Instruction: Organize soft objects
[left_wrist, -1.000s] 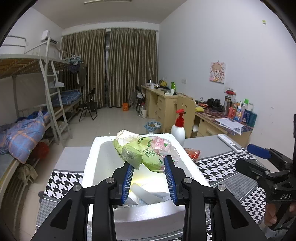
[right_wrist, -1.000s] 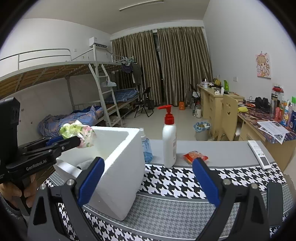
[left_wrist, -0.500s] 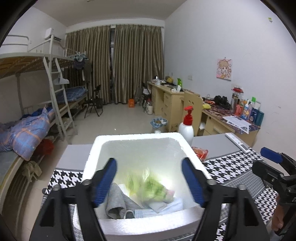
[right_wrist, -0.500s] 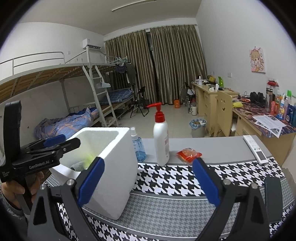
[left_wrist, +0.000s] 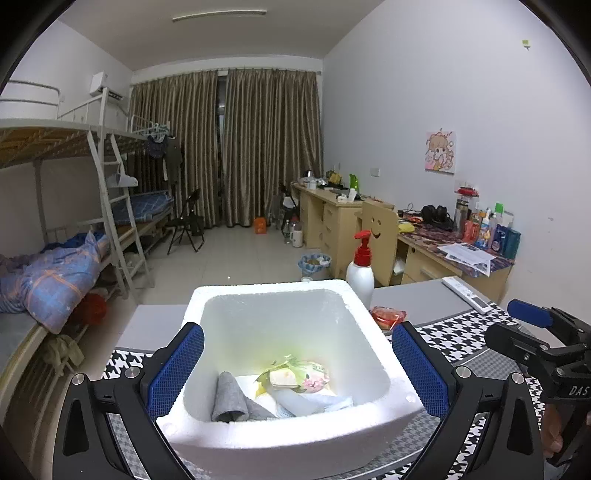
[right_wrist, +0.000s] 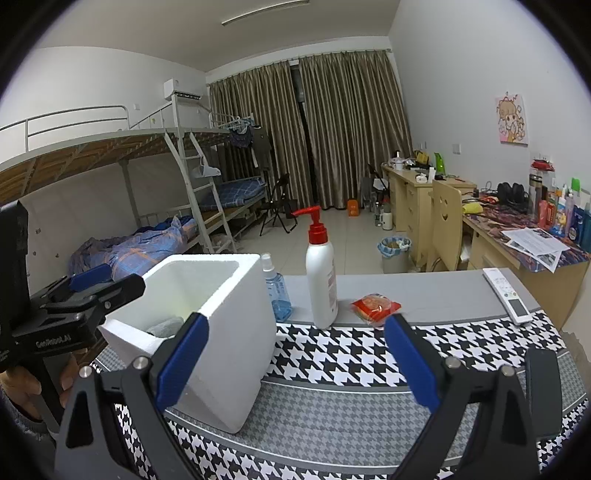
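A second before, the left gripper (left_wrist: 295, 373) had been pinching a crumpled green and pink plastic bag over the white foam box (left_wrist: 284, 439); at this moment its blue-padded jaws were swinging out to their widest, framing the box's near wall in the lower part of the left wrist view, with nothing between the pads. The plastic bag (left_wrist: 295, 373) had dropped and lay on the floor of the box, low and centre in that frame, leaning against a rolled grey cloth (left_wrist: 229, 400) to its left and some white wrapped pieces (left_wrist: 314, 400) just below it. I took that to mean one more soft thing was put away, and the left hand was free for the next. The right gripper (right_wrist: 295, 356) hung over the houndstooth mat (right_wrist: 369, 354) at the bottom of its own view, its tongs spread wide and empty, the box's corner just behind its left pad. Off to the right of the box stood a pump bottle (right_wrist: 321, 280) and a small blue spray bottle (right_wrist: 277, 291), with a red packet (right_wrist: 375, 304) near centre and a remote (right_wrist: 508, 293) toward the right edge. Of those, only the red packet looked to me like a soft candidate left out.
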